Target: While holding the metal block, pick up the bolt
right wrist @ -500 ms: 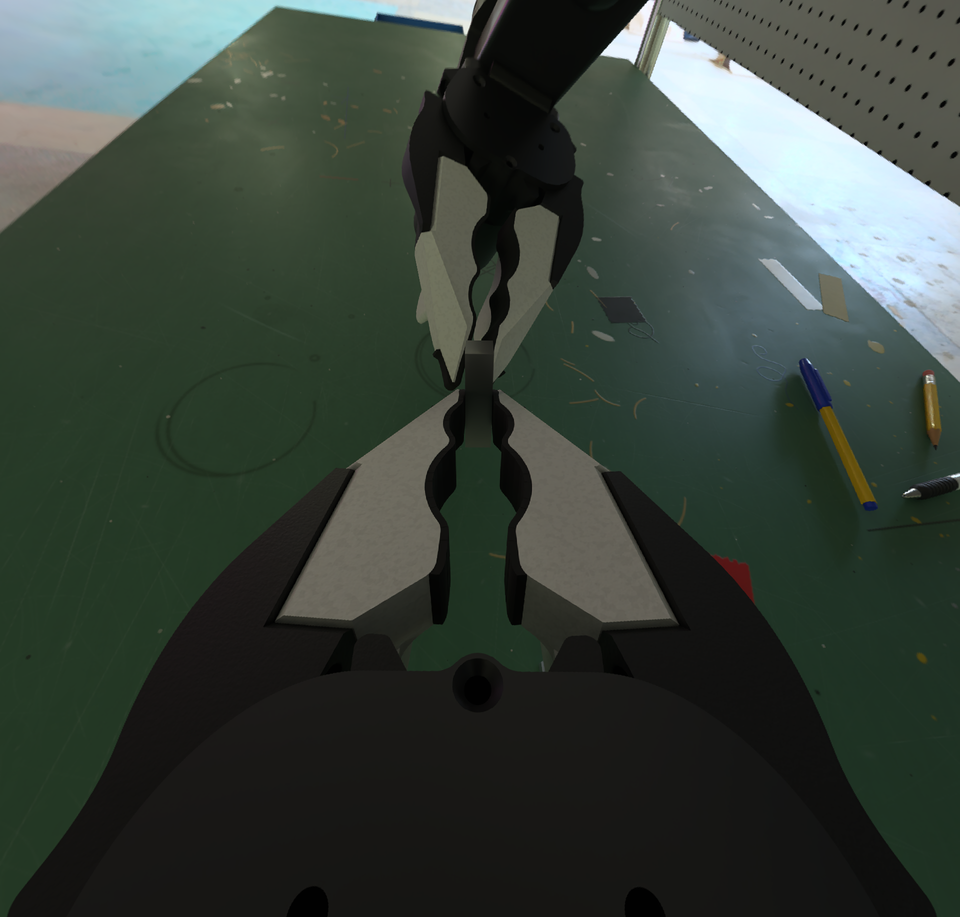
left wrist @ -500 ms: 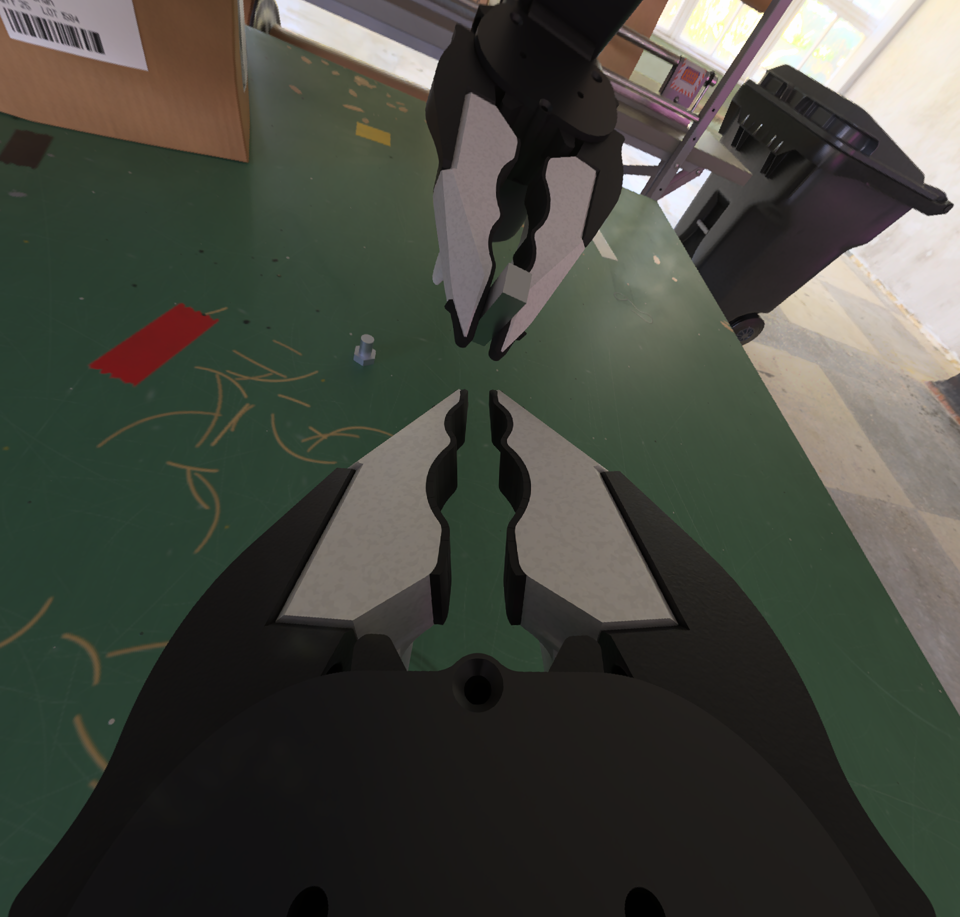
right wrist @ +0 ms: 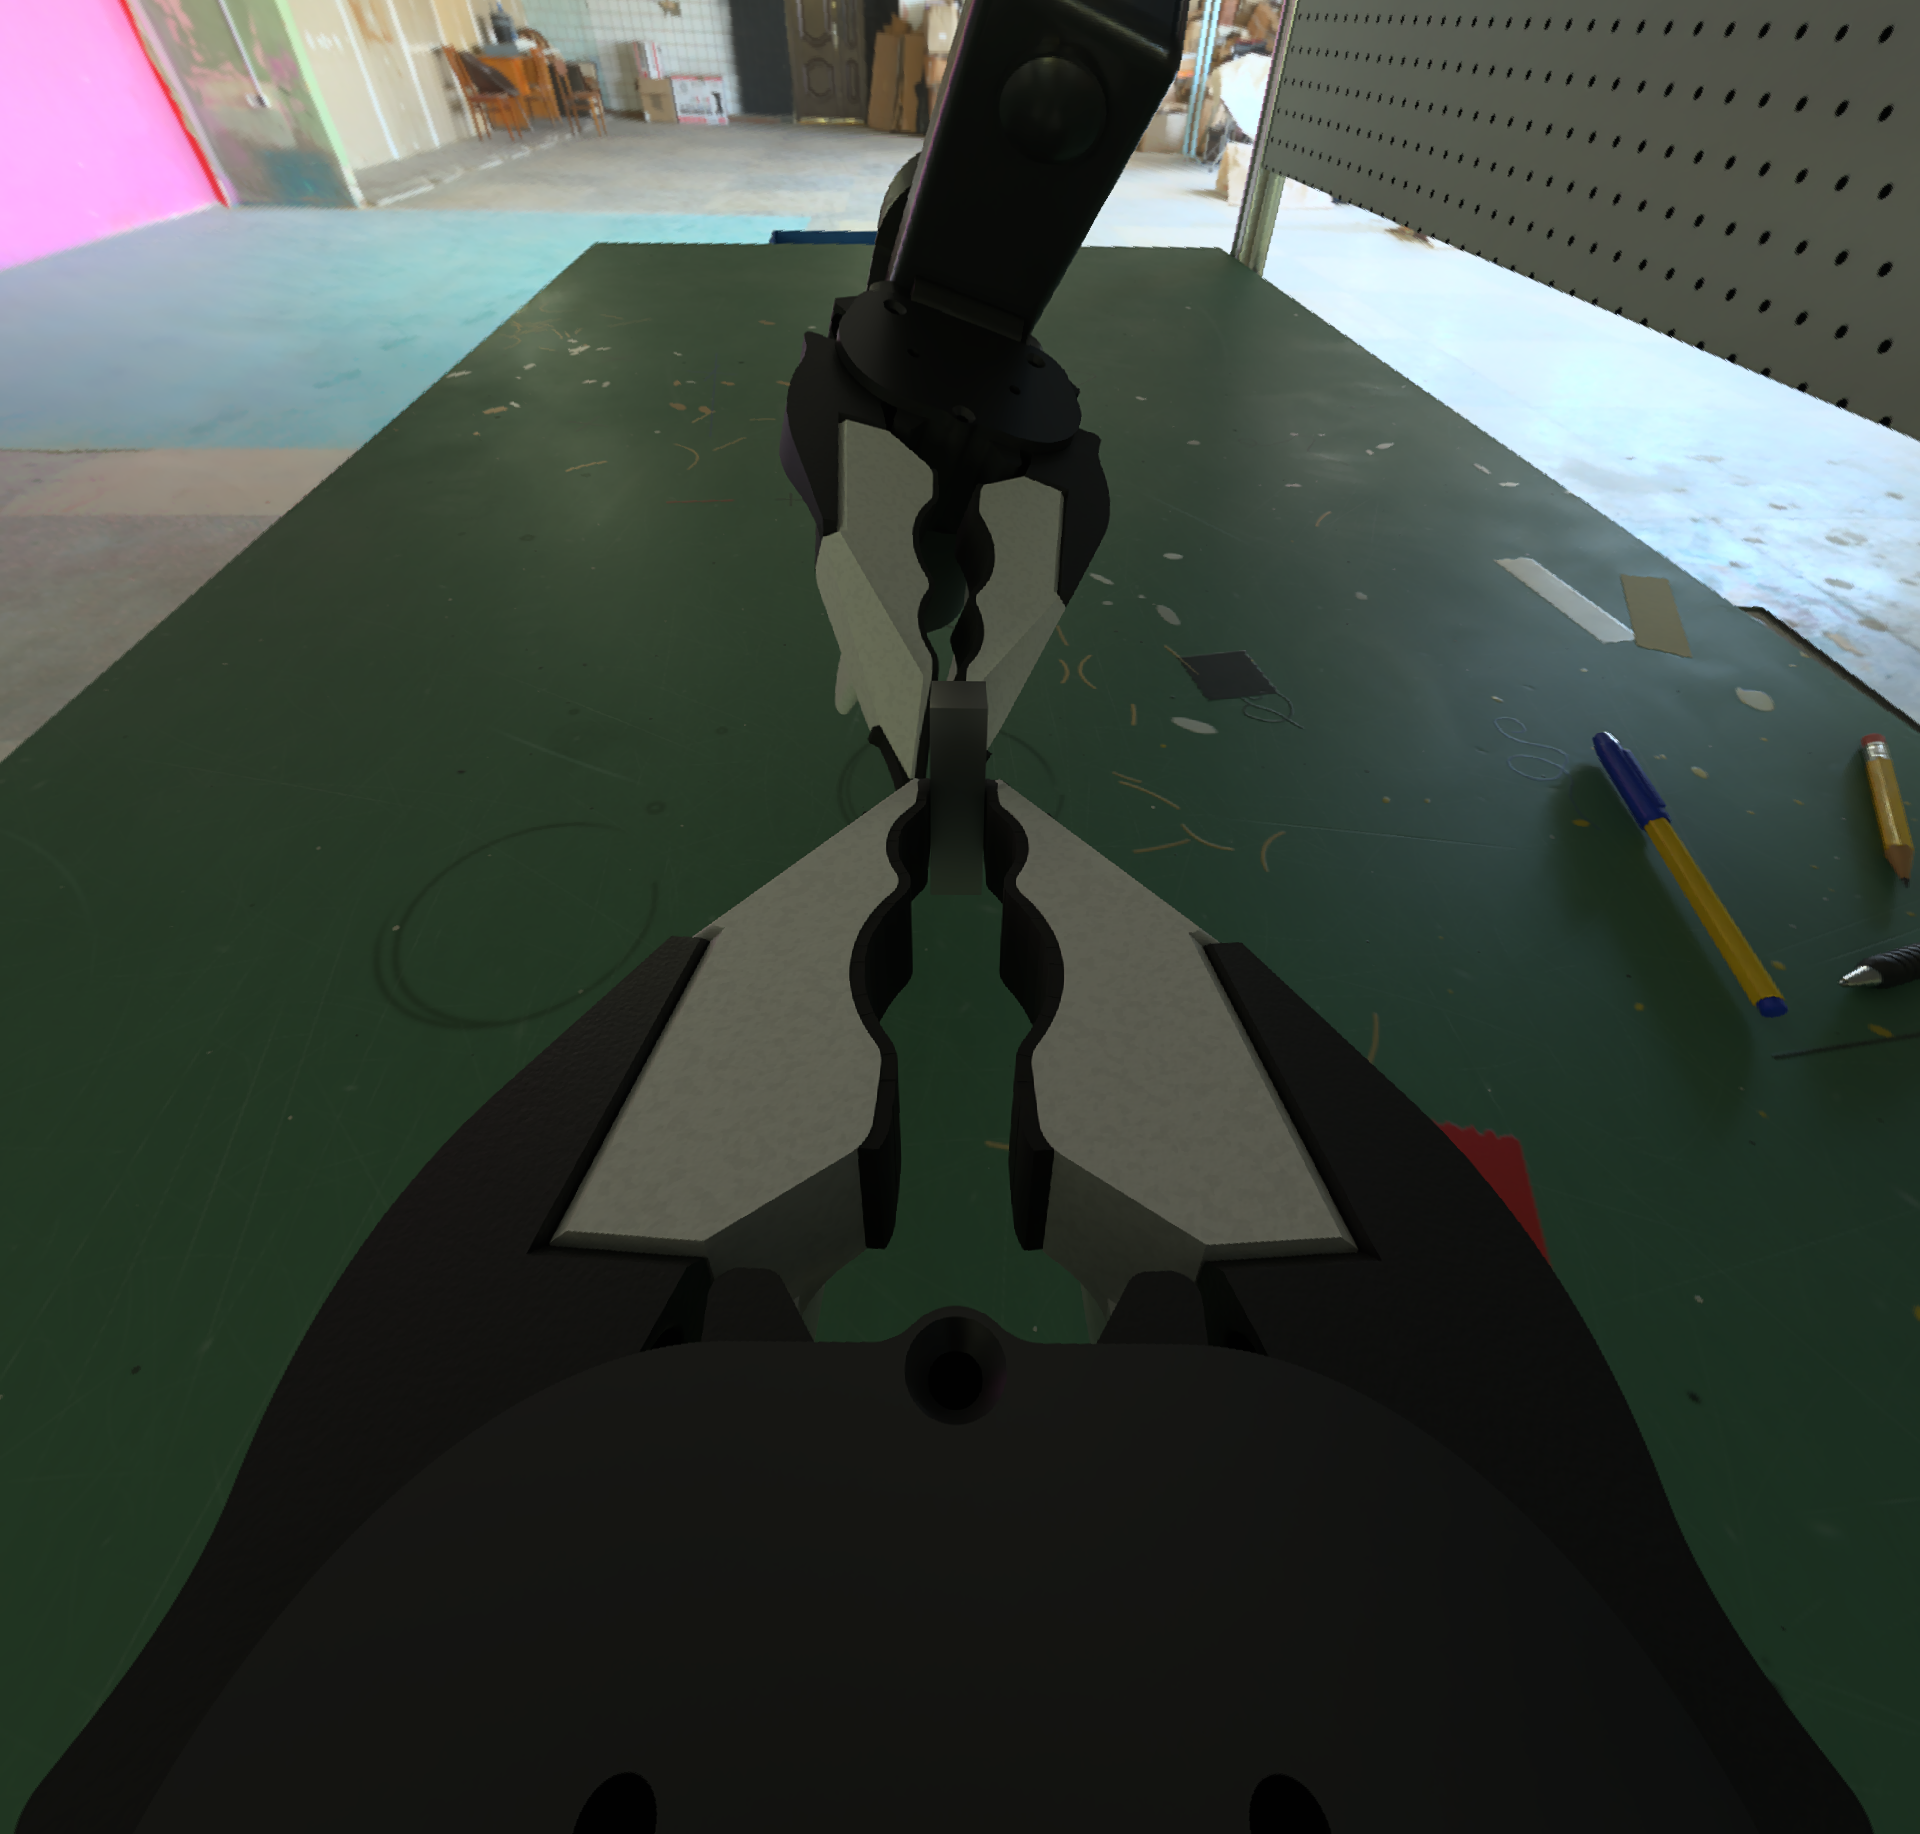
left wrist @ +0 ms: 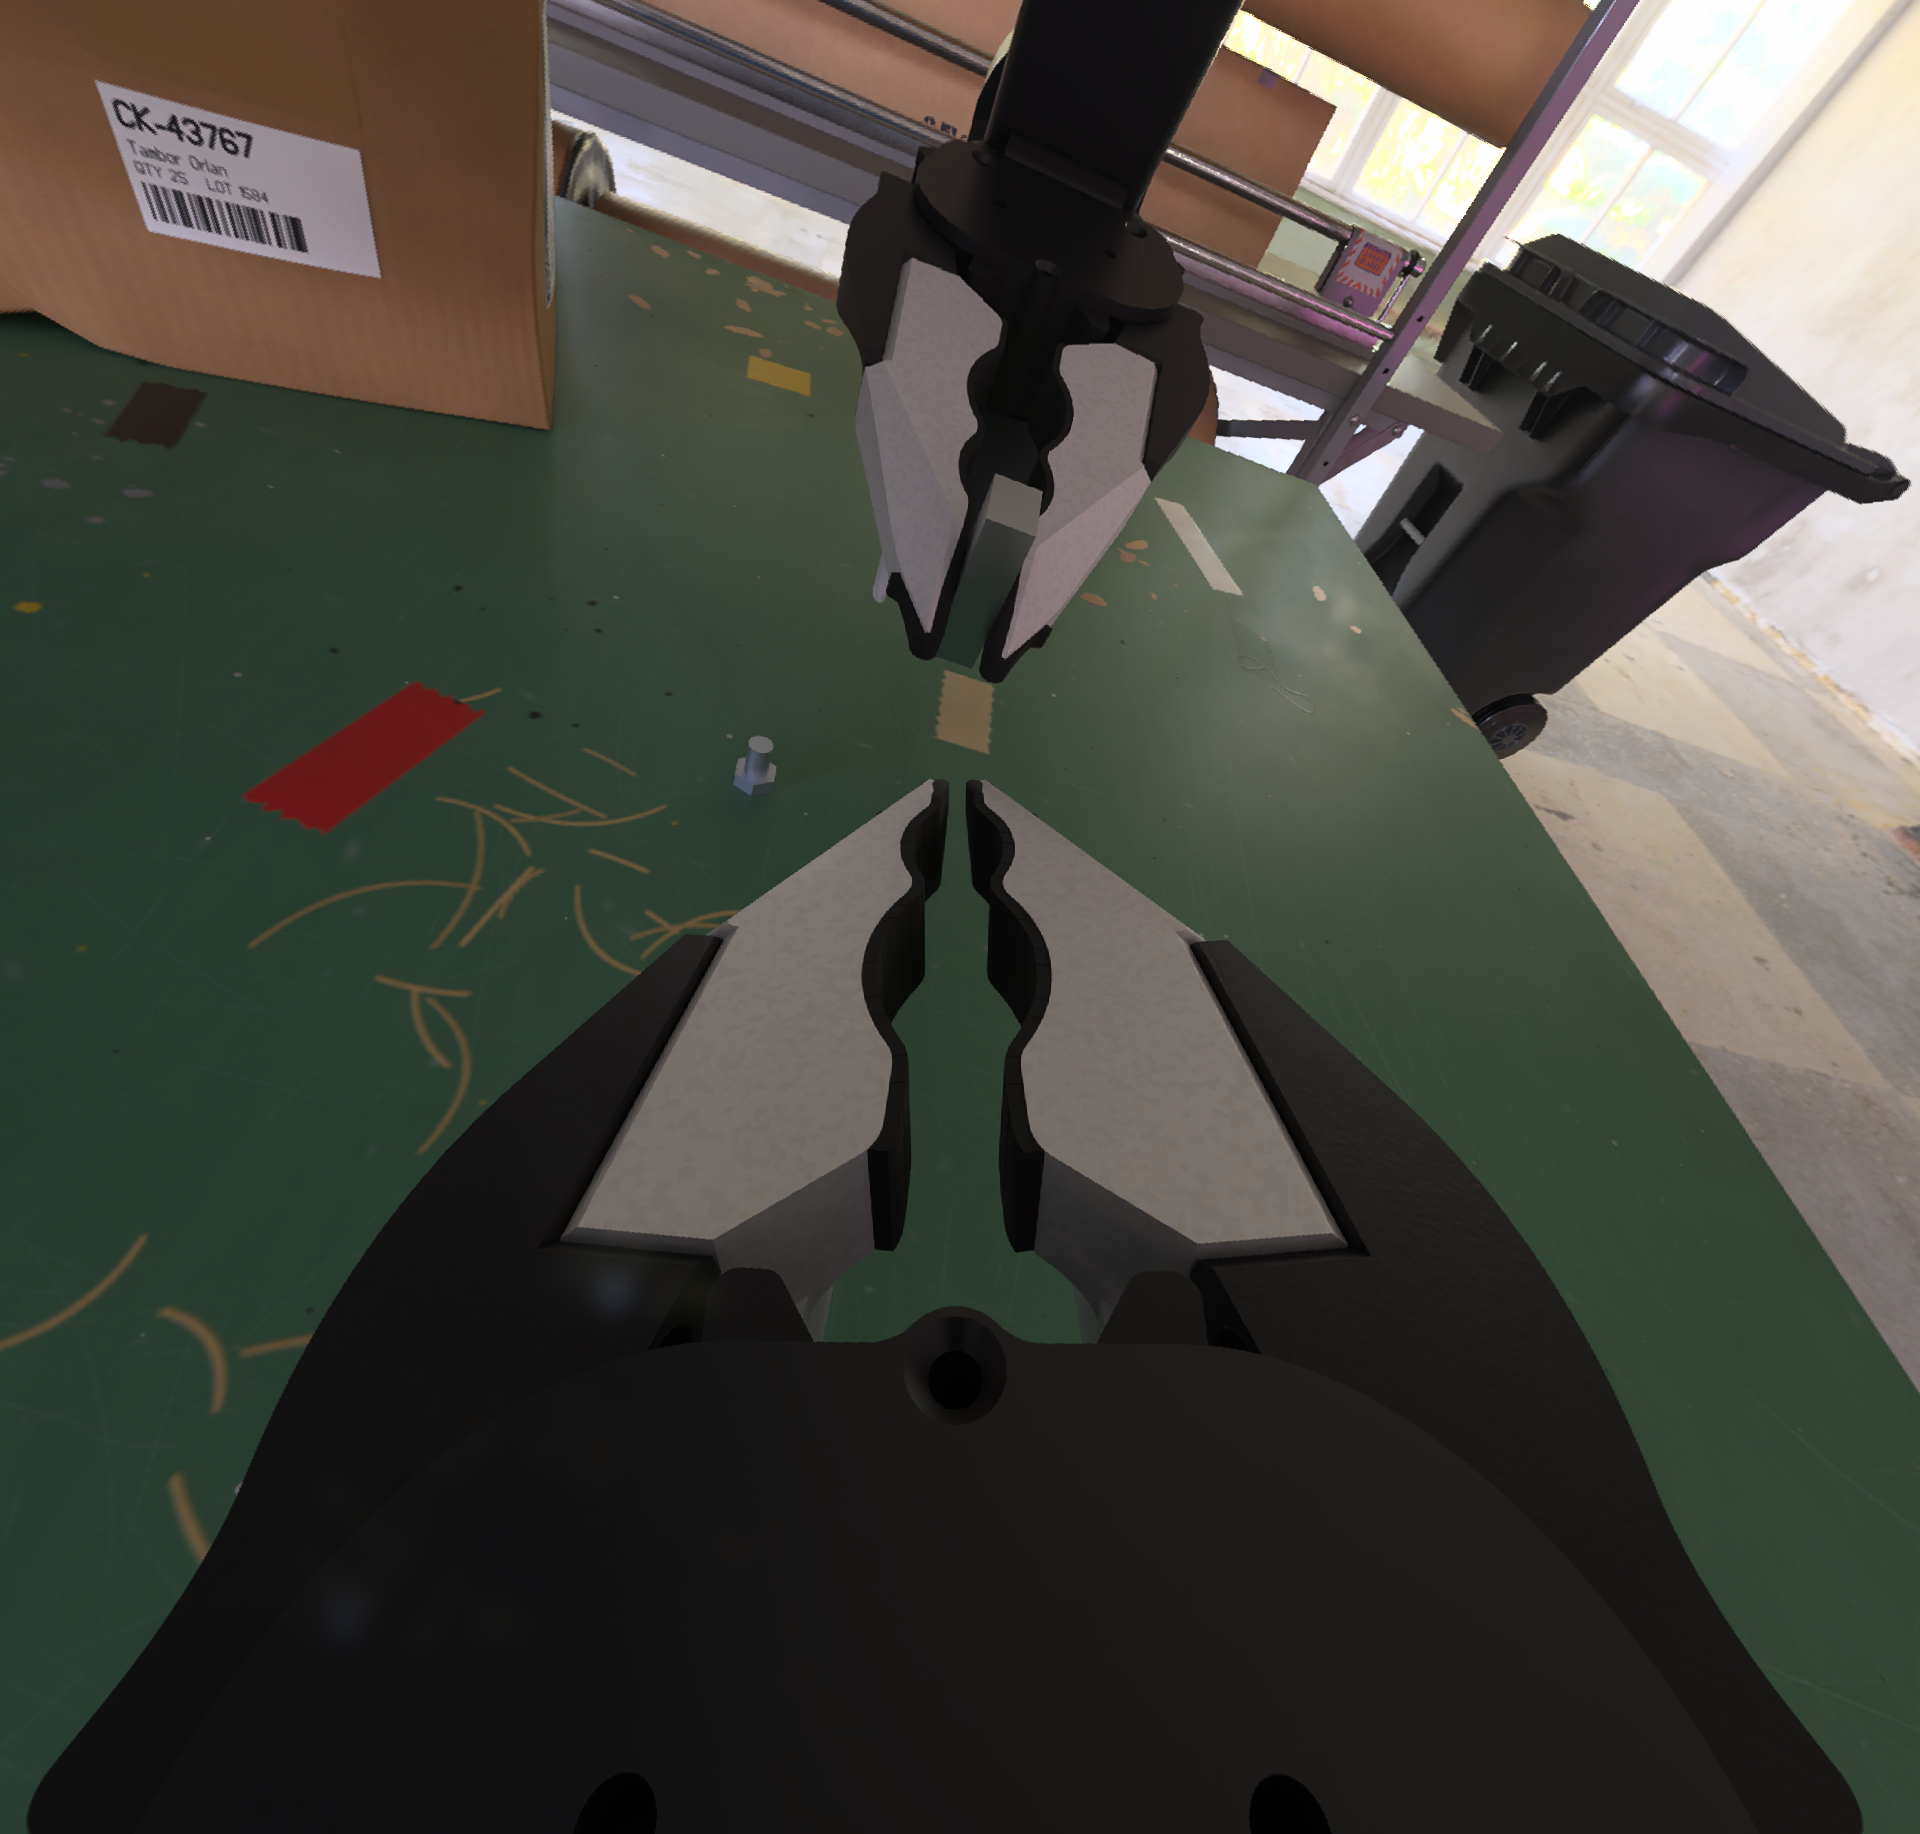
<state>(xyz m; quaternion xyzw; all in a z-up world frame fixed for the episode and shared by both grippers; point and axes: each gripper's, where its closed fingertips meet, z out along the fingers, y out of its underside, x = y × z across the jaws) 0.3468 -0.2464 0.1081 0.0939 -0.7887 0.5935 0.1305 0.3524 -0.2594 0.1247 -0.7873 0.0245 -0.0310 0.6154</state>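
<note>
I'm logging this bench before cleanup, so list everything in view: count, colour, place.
table: 1, green, under everything
metal block: 1, grey, off the table, clamped in the right gripper
bolt: 1, silver, standing on its head on the table, left of the left gripper's tips
cardboard box: 1, brown with a white label, far left corner
red tape: 1, red, left of the bolt
bin: 1, black, on the floor beside the table
pens: 2, one blue-yellow, one black, table's right edge
pencil: 1, yellow, beside the pens
pegboard: 1, grey, far right
left gripper: 1, black, nearly shut, empty
right gripper: 1, black, shut on the block
</note>
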